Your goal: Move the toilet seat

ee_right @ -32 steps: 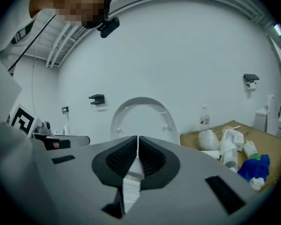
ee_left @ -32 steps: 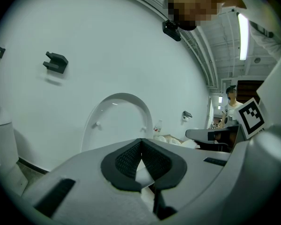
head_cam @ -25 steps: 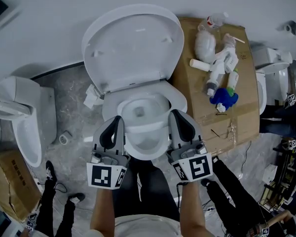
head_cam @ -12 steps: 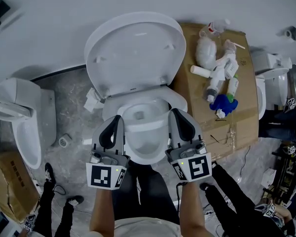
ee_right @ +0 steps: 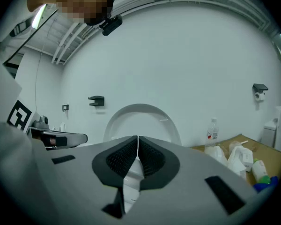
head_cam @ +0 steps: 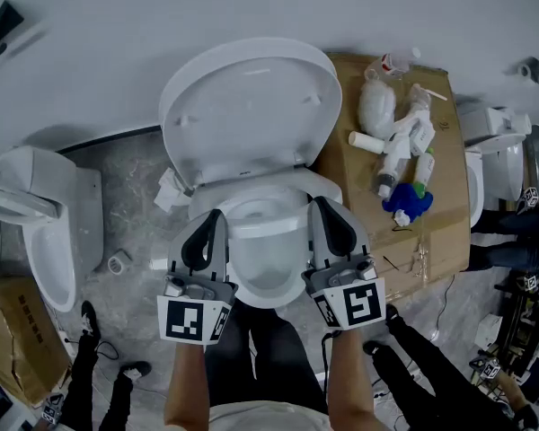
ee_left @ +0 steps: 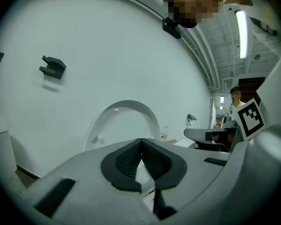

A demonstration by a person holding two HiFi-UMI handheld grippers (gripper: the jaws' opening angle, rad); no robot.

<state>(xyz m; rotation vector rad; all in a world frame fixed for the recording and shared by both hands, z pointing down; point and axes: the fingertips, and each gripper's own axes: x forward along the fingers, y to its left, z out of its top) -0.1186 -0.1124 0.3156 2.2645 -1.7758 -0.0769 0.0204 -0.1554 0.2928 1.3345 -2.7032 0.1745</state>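
Observation:
A white toilet stands against the wall with its seat and lid (head_cam: 250, 106) raised and leaning back. Below them the bowl (head_cam: 262, 260) is uncovered. My left gripper (head_cam: 216, 215) hovers over the bowl's left rim, shut and empty. Over the right rim my right gripper (head_cam: 316, 205) is likewise shut with nothing in it. Both point level at the raised seat and stay short of it. The left gripper view has the seat (ee_left: 126, 118) as a white arch beyond the shut left gripper (ee_left: 141, 142). In the right gripper view the seat (ee_right: 143, 118) rises behind the closed right gripper (ee_right: 137, 139).
A flattened cardboard sheet (head_cam: 445, 196) to the toilet's right carries bottles and a blue toy (head_cam: 406, 196). Other toilets stand at far left (head_cam: 36, 214) and far right (head_cam: 490, 146). A tape roll (head_cam: 117, 260) lies on the floor. People's legs (head_cam: 413, 357) are near the bottom.
Both grippers have edged forward over the bowl towards the raised seat. Their jaws stay shut.

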